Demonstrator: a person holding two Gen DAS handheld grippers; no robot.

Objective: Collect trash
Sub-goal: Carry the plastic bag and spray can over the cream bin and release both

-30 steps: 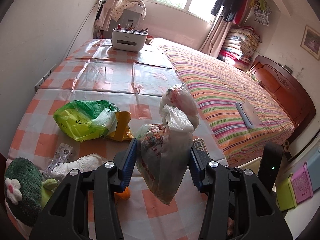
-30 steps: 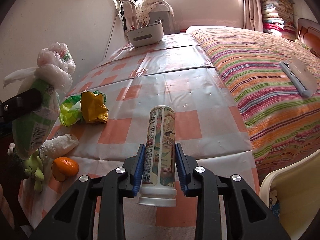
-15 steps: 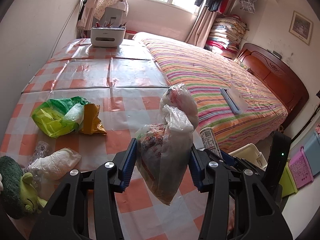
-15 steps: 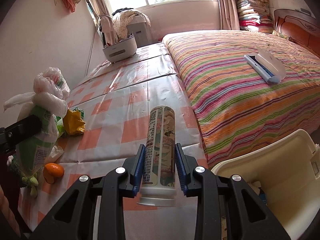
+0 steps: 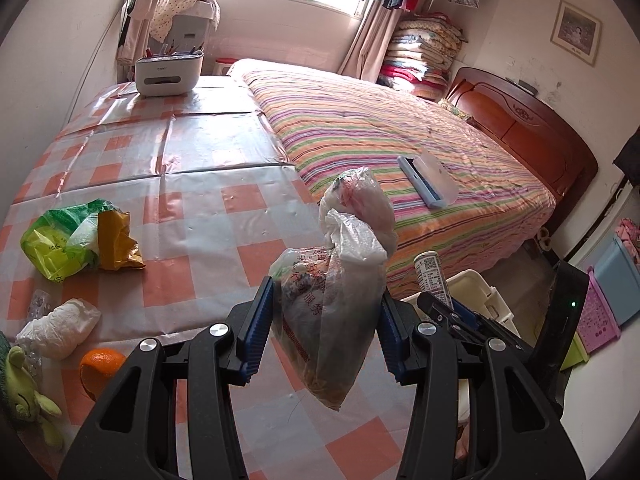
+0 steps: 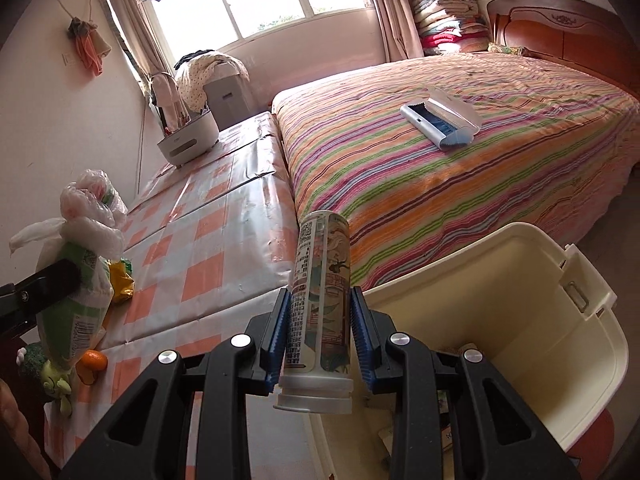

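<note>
My left gripper (image 5: pixel 326 332) is shut on a knotted clear plastic bag of trash (image 5: pixel 336 292), held above the checked table's near right corner; the bag also shows in the right wrist view (image 6: pixel 80 280). My right gripper (image 6: pixel 320 328) is shut on a printed cylindrical tube with a white cap (image 6: pixel 320 312), held over the edge of a cream plastic bin (image 6: pixel 560 340) beside the table. The tube (image 5: pixel 430 276) and bin (image 5: pixel 480 296) also show in the left wrist view. On the table lie a green plastic bag (image 5: pixel 60 240), a yellow wrapper (image 5: pixel 116 240), a crumpled white bag (image 5: pixel 60 326) and an orange peel (image 5: pixel 100 364).
A checked tablecloth covers the table (image 5: pixel 180 160), with a white organiser box (image 5: pixel 168 70) at its far end. A striped bed (image 5: pixel 380 140) adjoins the table's right side, with a white-blue case (image 5: pixel 430 178) on it. A green plush toy (image 5: pixel 24 392) sits at the near left.
Both grippers have moved right, away from the table's left side. The cream bin has come into fuller view under the right gripper. Both grips are unchanged.
</note>
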